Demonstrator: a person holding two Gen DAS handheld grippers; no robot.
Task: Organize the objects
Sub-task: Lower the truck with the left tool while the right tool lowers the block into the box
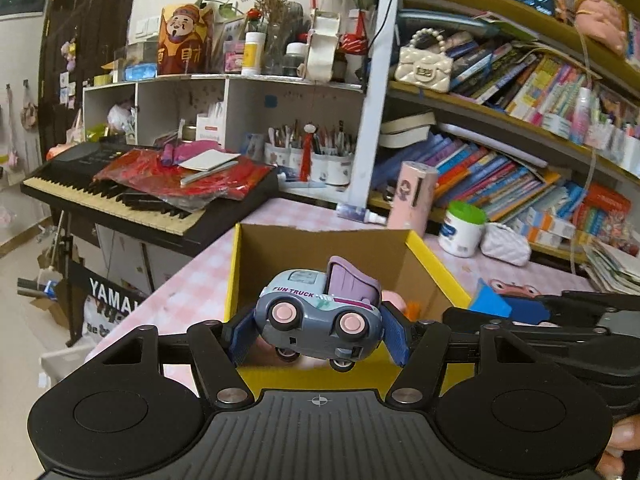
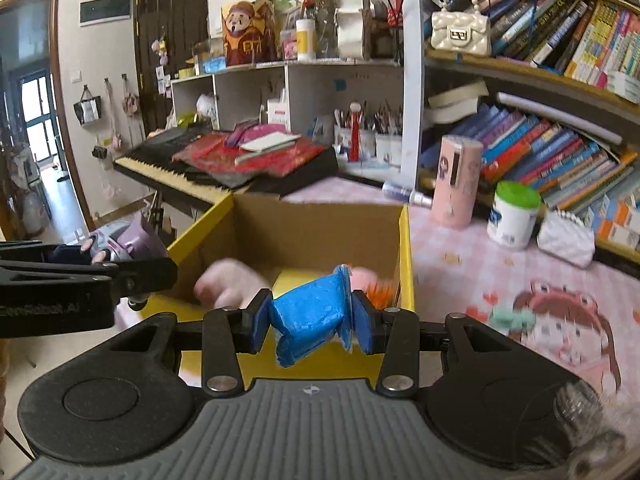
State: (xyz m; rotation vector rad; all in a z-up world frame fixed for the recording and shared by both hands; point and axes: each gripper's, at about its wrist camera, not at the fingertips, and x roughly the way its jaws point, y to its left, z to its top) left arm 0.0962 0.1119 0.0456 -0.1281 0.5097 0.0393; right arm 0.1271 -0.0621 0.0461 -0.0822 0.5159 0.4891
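Note:
My left gripper (image 1: 318, 330) is shut on a grey-blue toy truck (image 1: 320, 312) with pink wheels and a purple back, held tilted over the near edge of an open yellow cardboard box (image 1: 436, 264). My right gripper (image 2: 310, 322) is shut on a crumpled blue packet (image 2: 312, 314), held over the same box (image 2: 404, 256) at its near right side. In the right wrist view the left gripper with the truck (image 2: 116, 246) shows at the left. In the left wrist view the blue packet (image 1: 492, 300) shows at the right. Pink and orange items (image 2: 236, 280) lie inside the box.
The box stands on a pink checked tablecloth (image 2: 472, 264). Behind it are a pink cylinder (image 2: 456, 180), a white jar with a green lid (image 2: 514, 216), a white pouch (image 2: 566, 238) and bookshelves (image 1: 520, 168). A keyboard (image 1: 140, 192) with red items stands to the left.

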